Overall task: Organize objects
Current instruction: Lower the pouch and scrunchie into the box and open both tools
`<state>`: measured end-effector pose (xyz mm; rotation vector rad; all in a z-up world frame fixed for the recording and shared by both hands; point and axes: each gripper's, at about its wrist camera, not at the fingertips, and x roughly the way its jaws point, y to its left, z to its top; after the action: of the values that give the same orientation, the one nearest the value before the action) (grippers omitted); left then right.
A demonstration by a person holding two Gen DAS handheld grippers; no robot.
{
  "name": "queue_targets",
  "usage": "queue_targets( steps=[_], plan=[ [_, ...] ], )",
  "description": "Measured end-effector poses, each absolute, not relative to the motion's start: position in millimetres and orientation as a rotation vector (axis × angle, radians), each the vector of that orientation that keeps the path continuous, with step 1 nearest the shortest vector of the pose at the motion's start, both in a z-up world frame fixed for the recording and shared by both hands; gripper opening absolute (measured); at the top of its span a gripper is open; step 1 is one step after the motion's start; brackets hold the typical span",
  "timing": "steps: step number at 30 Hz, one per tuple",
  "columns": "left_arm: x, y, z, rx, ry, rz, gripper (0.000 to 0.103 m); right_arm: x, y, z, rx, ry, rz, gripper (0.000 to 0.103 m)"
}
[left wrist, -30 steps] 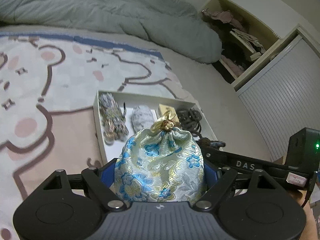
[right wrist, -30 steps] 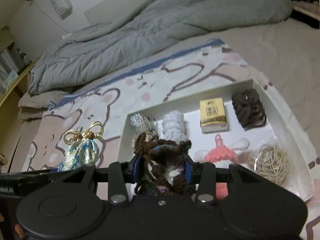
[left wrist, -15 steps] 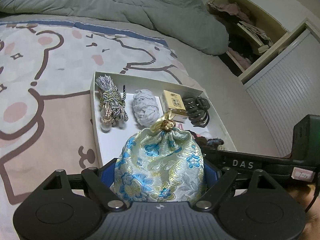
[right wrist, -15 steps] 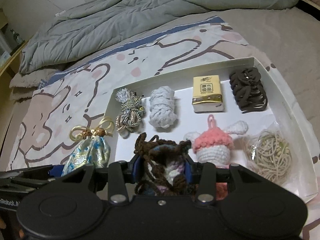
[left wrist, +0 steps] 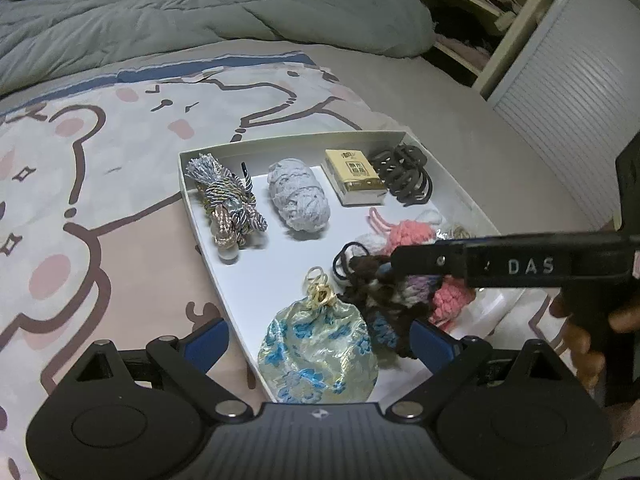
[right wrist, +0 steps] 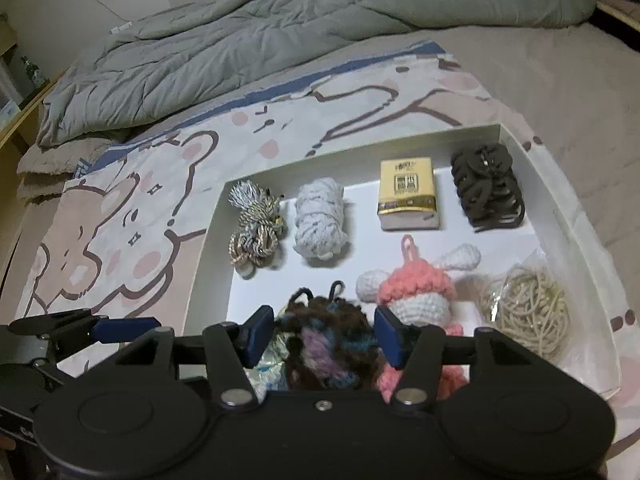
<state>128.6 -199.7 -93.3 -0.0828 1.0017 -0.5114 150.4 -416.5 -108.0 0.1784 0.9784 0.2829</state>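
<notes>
Left wrist view: the left gripper has its jaws spreading wide, blue pads clear of the brocade drawstring pouch, which sits between them on the near-left floor of the white tray. Just right of it lies the dark brown yarn pouch, with the right gripper reaching over it (a person's hand grips that tool's handle at the right edge). From the right wrist view, its jaws are also opening, and the yarn pouch rests between the pads without being pinched. Along the tray's far wall, left to right: a metallic cord tassel, a pale grey yarn roll, a yellow tissue pack and brown hair claws. A pink crocheted doll and a bagged coil of beige elastic fill the near right. The tray stands on a bear-print blanket.
</notes>
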Motion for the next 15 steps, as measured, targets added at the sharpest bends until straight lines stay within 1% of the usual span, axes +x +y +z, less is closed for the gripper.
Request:
queue_targets(
  steps=[12, 15],
  plan=[
    [126, -196, -84, -0.019, 0.982, -0.506, 0.097, 144, -413, -93, 0.153, 0.93, 0.273, 0.057],
    [124, -194, -77, -0.01, 0.961, -0.495, 0.097, 140, -410, -85, 0.141, 0.906, 0.277, 0.06]
  ],
)
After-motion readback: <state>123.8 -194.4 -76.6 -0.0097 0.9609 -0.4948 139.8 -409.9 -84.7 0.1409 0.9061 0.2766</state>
